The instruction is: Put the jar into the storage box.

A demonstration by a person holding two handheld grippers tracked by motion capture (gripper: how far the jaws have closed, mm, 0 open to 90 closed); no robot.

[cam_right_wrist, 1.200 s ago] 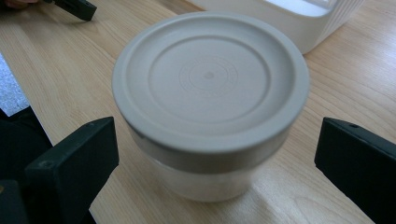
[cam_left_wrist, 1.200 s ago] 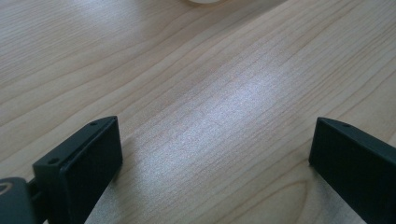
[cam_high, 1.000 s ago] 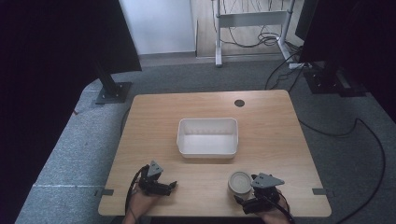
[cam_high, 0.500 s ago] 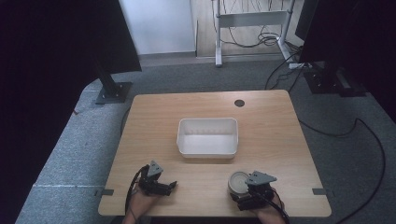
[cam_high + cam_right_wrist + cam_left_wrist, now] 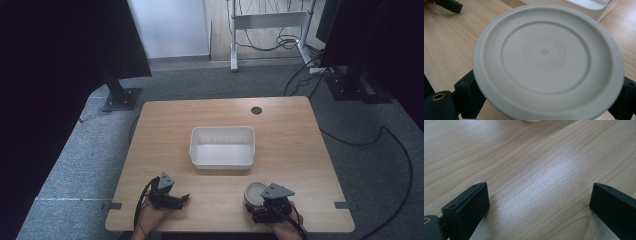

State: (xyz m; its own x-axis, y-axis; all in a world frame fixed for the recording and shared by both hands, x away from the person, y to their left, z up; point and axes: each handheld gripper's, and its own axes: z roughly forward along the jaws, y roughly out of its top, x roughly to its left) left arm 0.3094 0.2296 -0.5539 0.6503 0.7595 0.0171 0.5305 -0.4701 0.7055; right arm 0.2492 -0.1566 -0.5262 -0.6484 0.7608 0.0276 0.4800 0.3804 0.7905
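Down at the near edge of the wooden table (image 5: 290, 130), the right gripper (image 5: 261, 209) sits around a round beige lid (image 5: 548, 60), its two black jaws pressed against the rim on either side, so the lid is gripped between them. The lid lies flat side up (faint raised lettering rings its centre) at the near right of the table, in front of the white rectangular tub (image 5: 222, 146) and apart from it. From the right gripper view, the tub's wall shows just beyond the far rim of the lid. The left gripper (image 5: 180, 199) rests at the near left of the table, well apart from the lid; its jaws stand wide apart with only bare wood grain between them. The tub sits near the middle of the table.
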